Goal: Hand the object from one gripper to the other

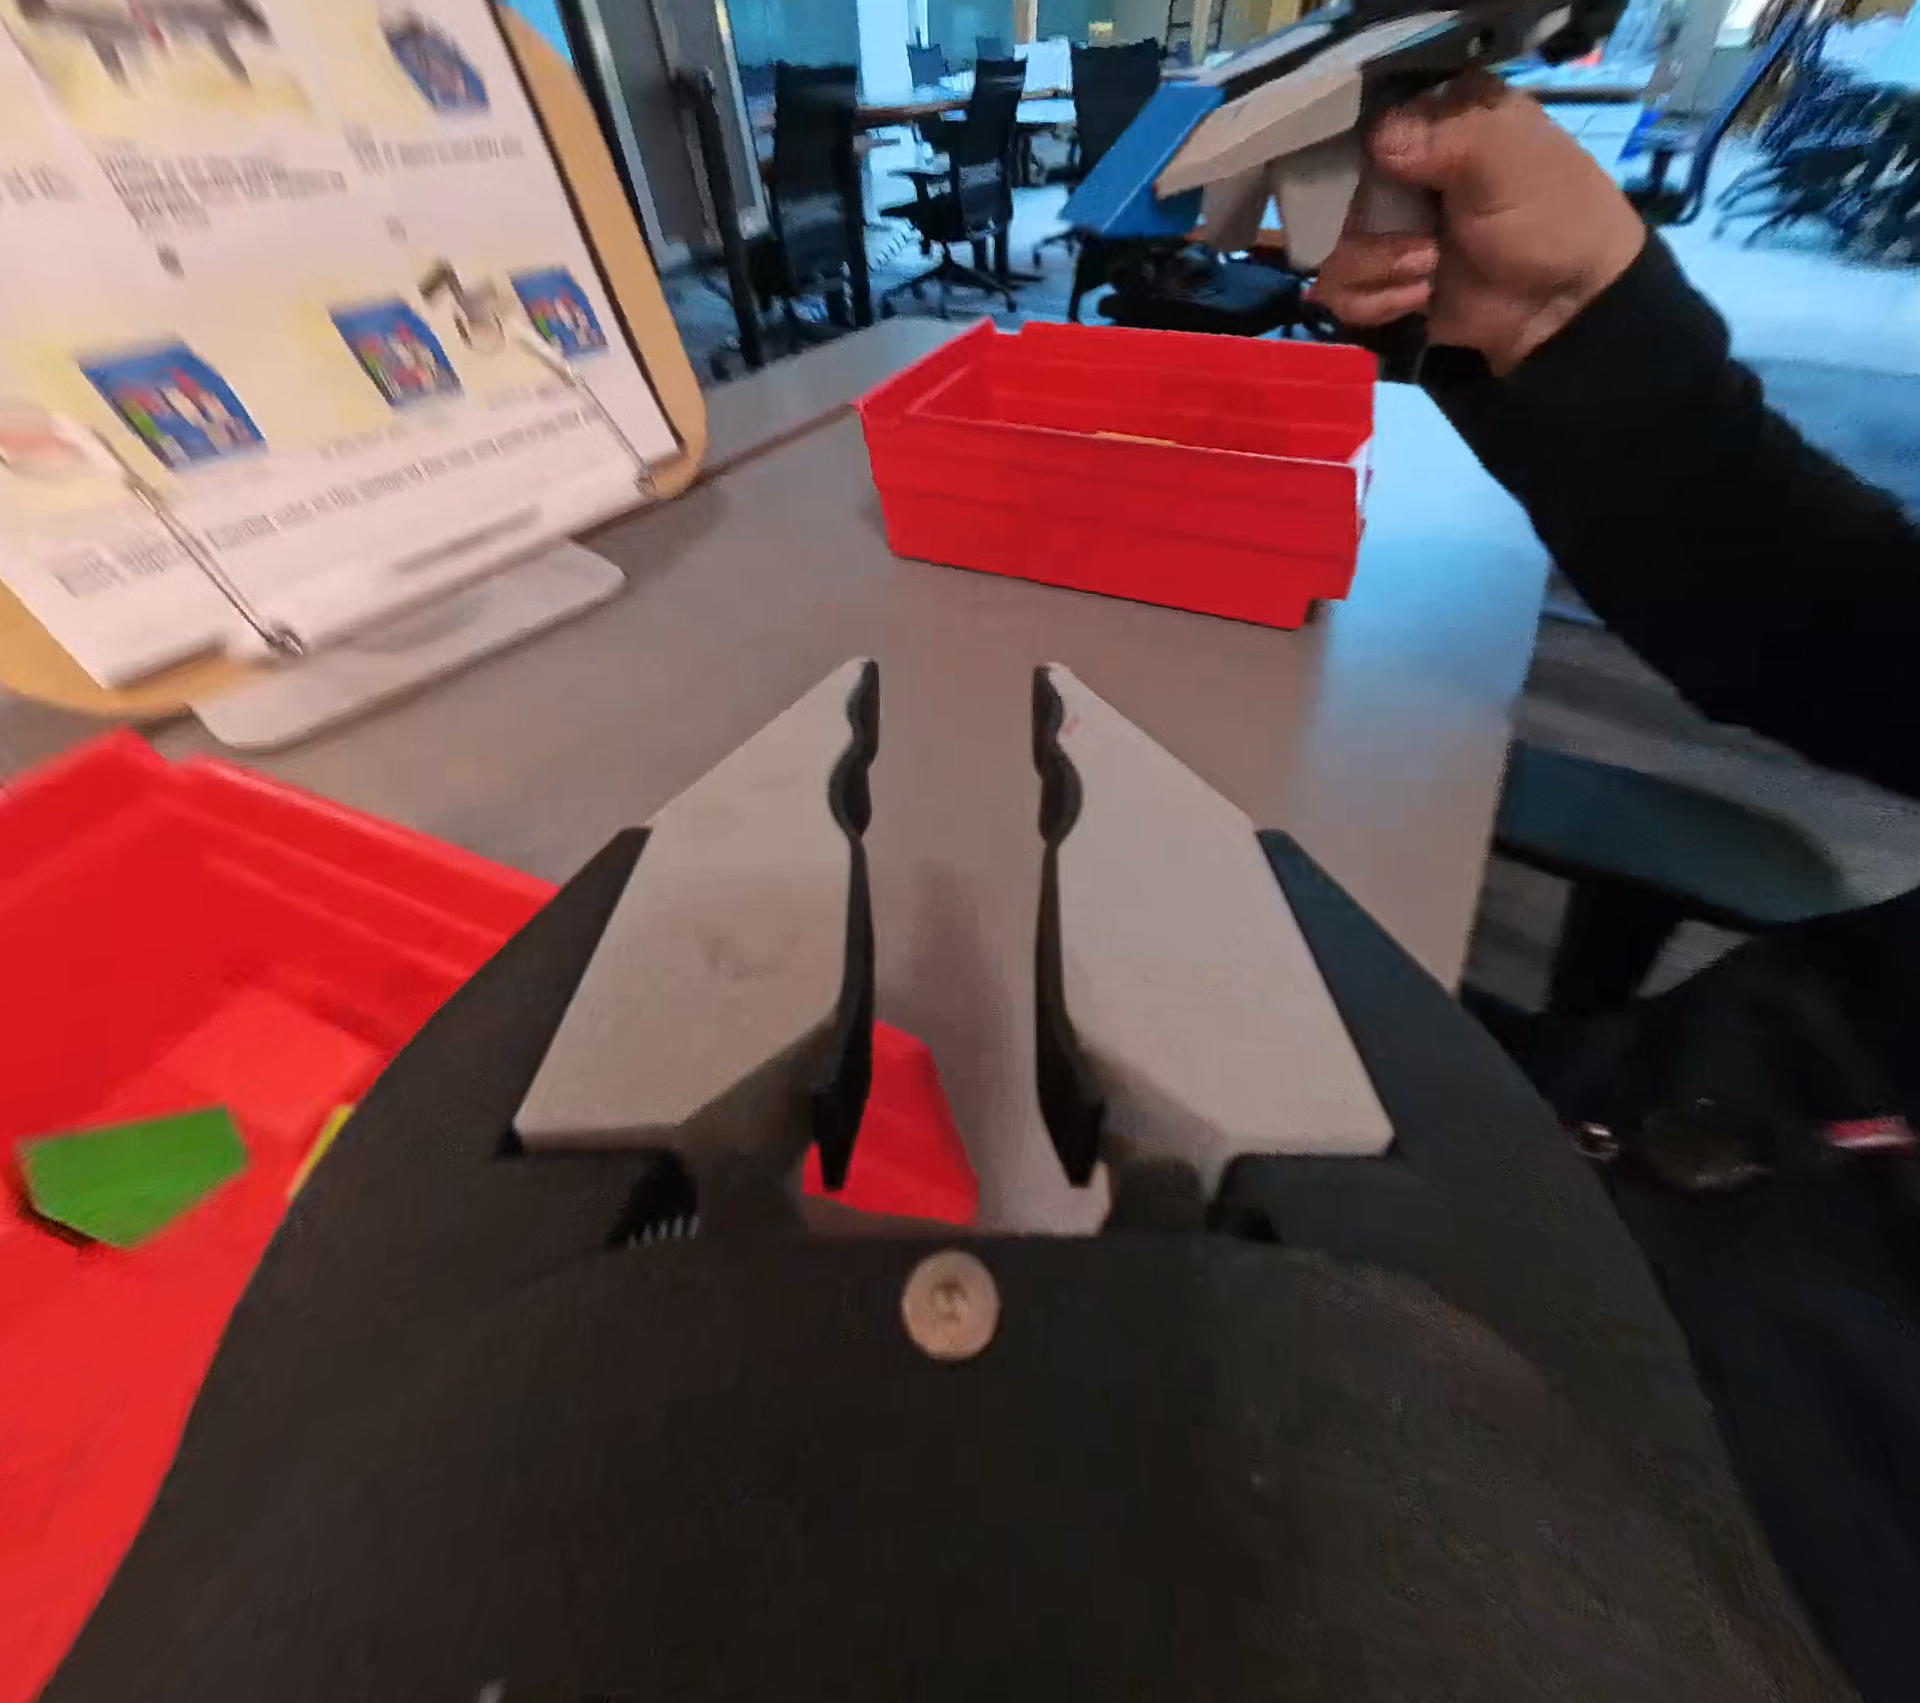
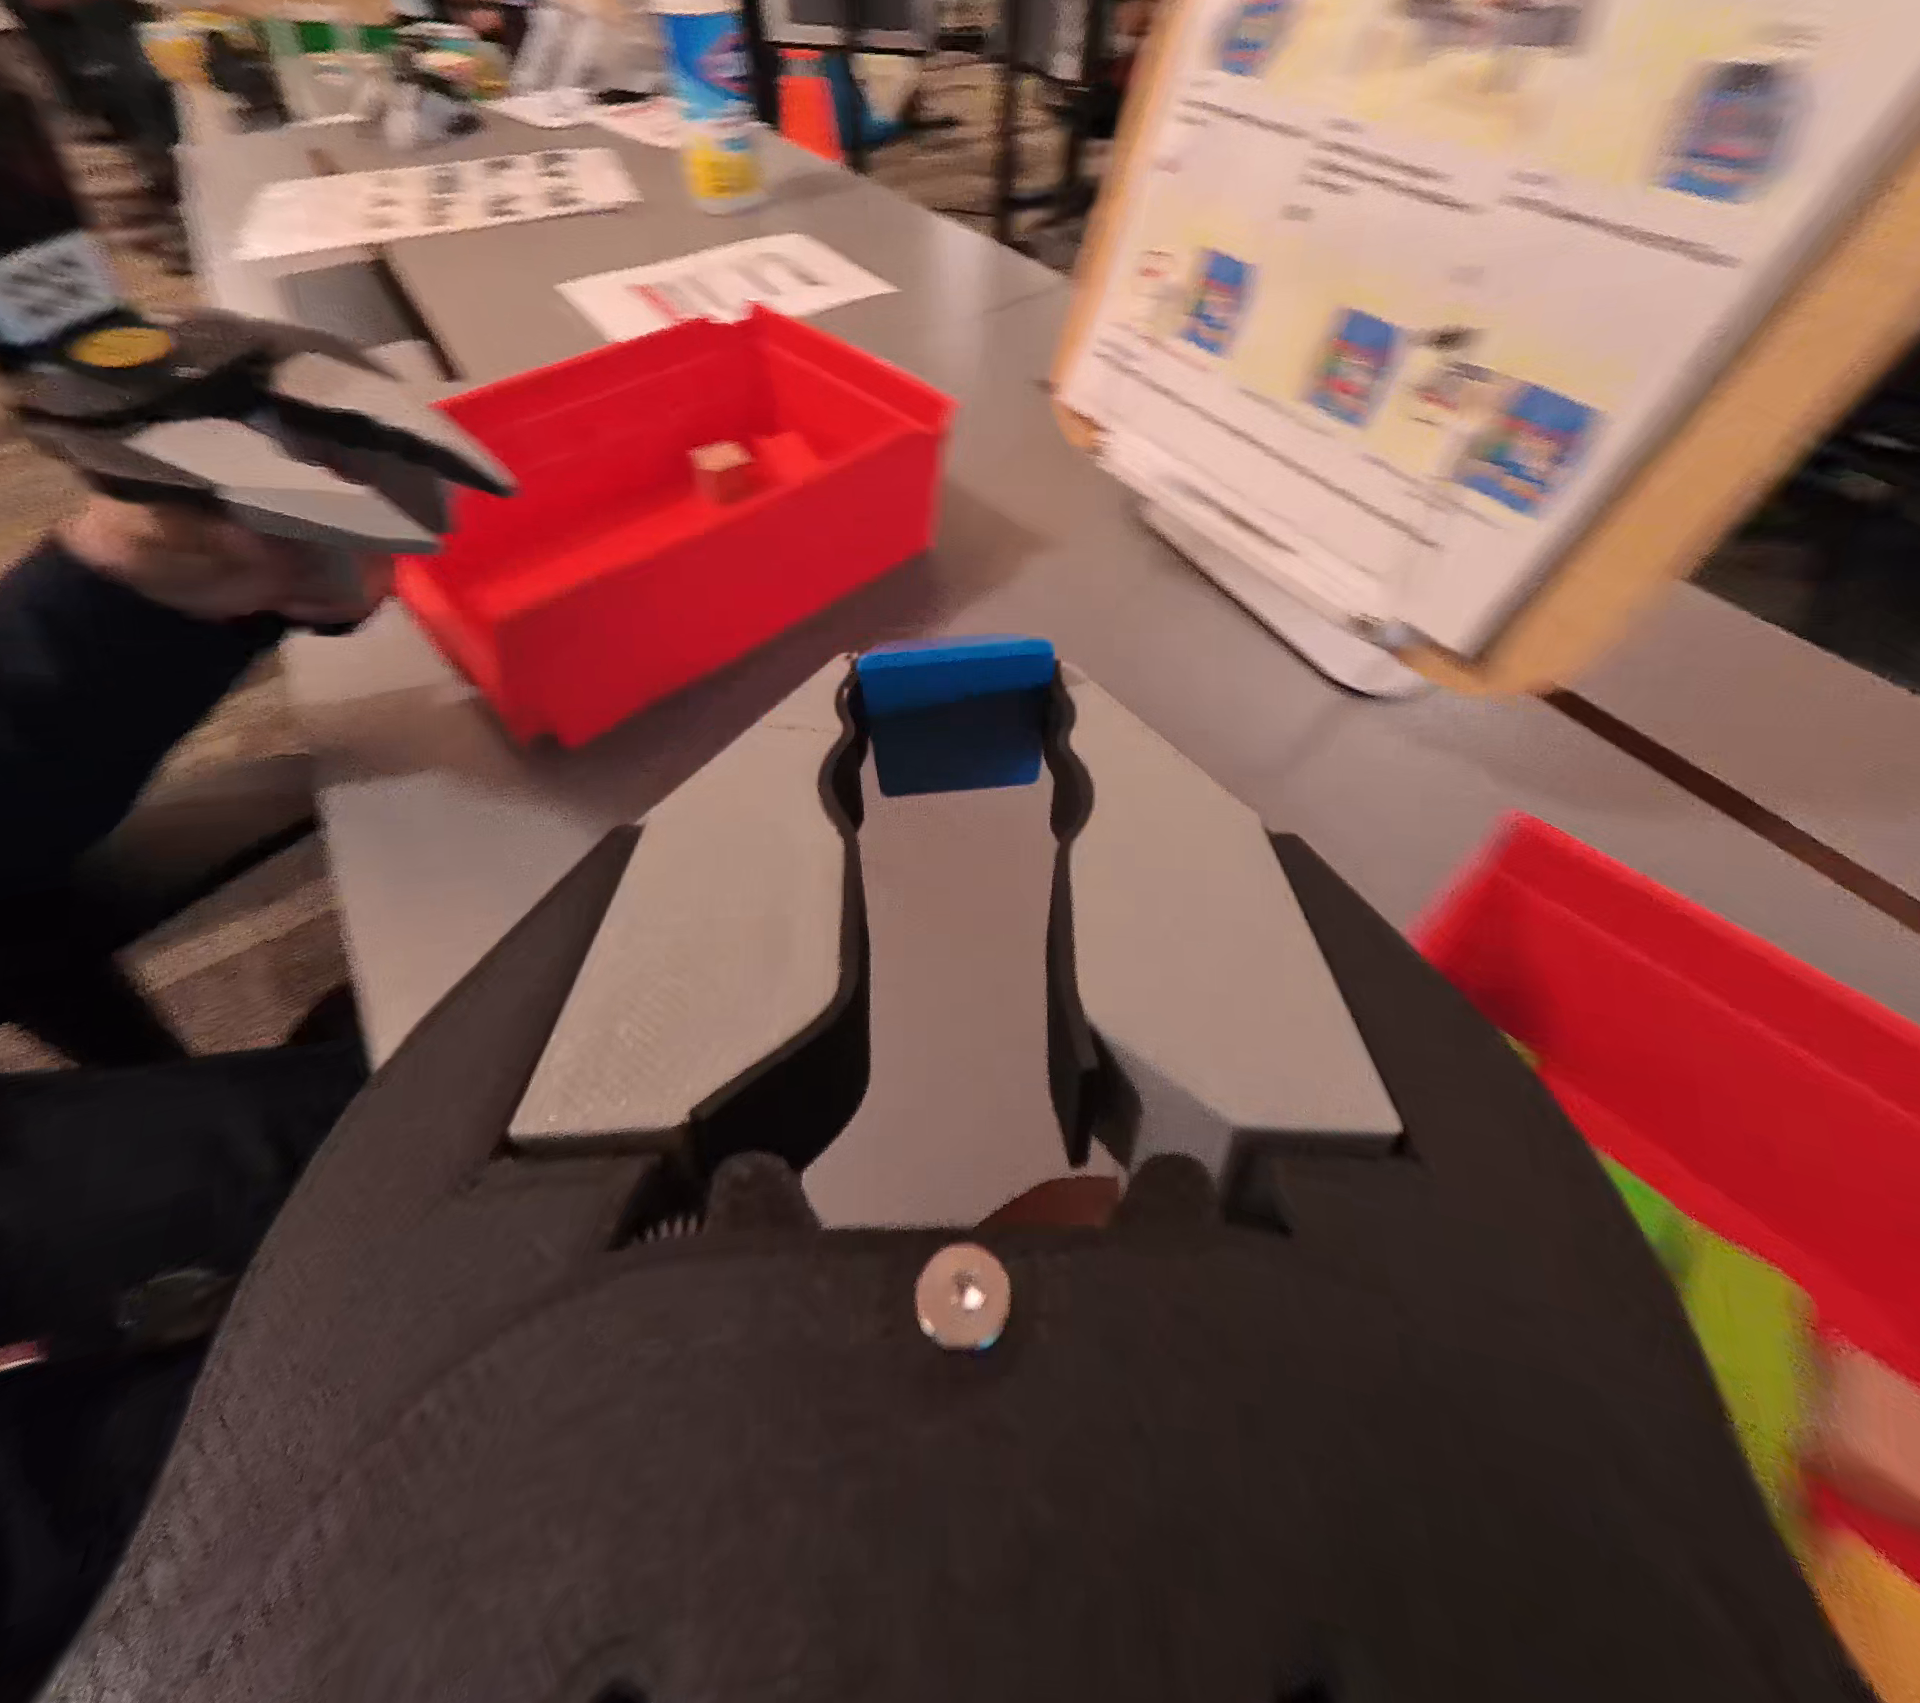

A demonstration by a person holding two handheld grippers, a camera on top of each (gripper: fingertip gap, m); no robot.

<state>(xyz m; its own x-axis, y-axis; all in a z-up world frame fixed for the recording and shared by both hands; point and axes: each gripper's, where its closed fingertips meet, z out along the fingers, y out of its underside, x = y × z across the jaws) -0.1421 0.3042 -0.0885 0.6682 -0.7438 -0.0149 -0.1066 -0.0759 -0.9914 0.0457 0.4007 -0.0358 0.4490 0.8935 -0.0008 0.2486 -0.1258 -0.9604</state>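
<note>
My right gripper [image 2: 954, 697] is shut on a flat blue block [image 2: 954, 713], held by its sides at the fingertips, above the grey table [image 2: 1091, 573]. In the left wrist view the right gripper [image 1: 1195, 136] is raised at the upper right in a person's hand [image 1: 1496, 219], with the blue block [image 1: 1138, 173] in it. My left gripper [image 1: 954, 697] is open and empty, low over the table [image 1: 727, 614]. In the right wrist view the left gripper [image 2: 468, 510] is at the far left, beside a red bin, well apart from the block.
One red bin [image 2: 727, 614] holds a small orange cube [image 2: 724, 469]; in the left wrist view it sits bottom left [image 1: 156, 822] with a green piece [image 1: 130, 1170]. A second red bin [image 1: 1122, 510] [image 2: 1662, 978] sits across the table. A stand with a picture sheet [image 1: 312, 251] [image 2: 1455, 199] is at the back. The gap from one gripper's tips to the other's is roughly 20 centimeters.
</note>
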